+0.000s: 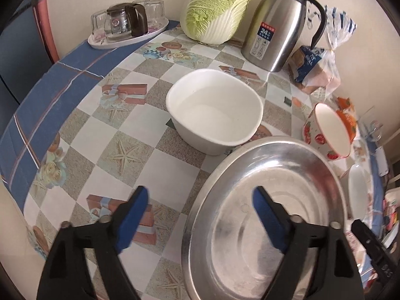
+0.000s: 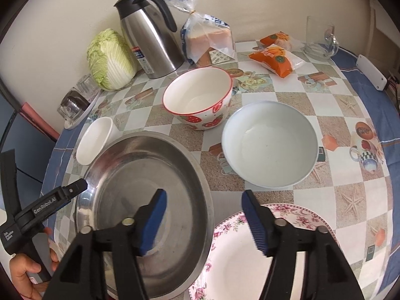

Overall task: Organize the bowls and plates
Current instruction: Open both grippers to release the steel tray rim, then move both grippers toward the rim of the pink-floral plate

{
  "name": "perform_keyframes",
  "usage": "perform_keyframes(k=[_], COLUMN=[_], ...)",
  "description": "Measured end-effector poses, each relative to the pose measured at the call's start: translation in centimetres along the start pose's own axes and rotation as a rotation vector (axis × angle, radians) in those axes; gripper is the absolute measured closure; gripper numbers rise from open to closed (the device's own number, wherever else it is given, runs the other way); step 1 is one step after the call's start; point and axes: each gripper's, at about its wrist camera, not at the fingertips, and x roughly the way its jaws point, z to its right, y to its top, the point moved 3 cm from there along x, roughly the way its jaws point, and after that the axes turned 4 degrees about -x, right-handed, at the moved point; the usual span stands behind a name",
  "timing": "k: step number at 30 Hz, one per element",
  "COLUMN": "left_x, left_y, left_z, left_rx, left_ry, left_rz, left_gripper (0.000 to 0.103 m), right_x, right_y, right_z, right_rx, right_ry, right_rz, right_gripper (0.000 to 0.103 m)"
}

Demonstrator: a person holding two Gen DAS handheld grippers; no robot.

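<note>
The steel basin [image 2: 145, 200], largest piece, sits at the near left of the counter [image 2: 325, 200]. Both grippers straddle its rim with jaws wide and nothing held: left gripper [image 1: 200, 215] at its left edge, right gripper [image 2: 203, 221] at its right. Nesting probably goes best largest first, so I would set the pale bowl [image 2: 270, 145] into the basin, then the strawberry bowl [image 2: 197, 97]. Only the right view shows the floral plate [image 2: 250, 257]; only the left shows the white tub [image 1: 215, 110] whole.
</note>
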Motion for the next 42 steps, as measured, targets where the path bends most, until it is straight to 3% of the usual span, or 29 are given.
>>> perform_keyframes(k=[3, 8, 11, 24, 33, 42], left_x=[0.1, 0.3, 0.3, -0.3, -4.2, -7.7], left_y=[-0.1, -0.3, -0.3, 0.1, 0.2, -1.7], left_z=[0.2, 0.5, 0.4, 0.2, 1.7, 5.8], left_rx=[0.027, 0.052, 0.049, 0.005, 0.014, 0.066], left_ry=[0.026, 0.055, 0.069, 0.062, -0.015, -0.162], left_rz=[0.011, 0.014, 0.017, 0.039, 0.166, 0.255], left_gripper=[0.008, 0.008, 0.008, 0.008, 0.008, 0.008], right_x=[0.2, 0.4, 0.6, 0.8, -1.8, -6.8], right_y=[0.0, -0.1, -0.1, -0.1, -0.1, -1.0], right_z=[-0.3, -0.4, -0.2, 0.3, 0.5, 1.9], right_rx=[-0.014, -0.018, -0.012, 0.003, -0.010, -0.016], right_ry=[-0.009, -0.017, -0.023, -0.041, -0.075, -0.143], right_rz=[0.000, -0.004, -0.005, 0.001, 0.048, 0.207], right_gripper=[0.020, 0.015, 0.000, 0.000, 0.000, 0.000])
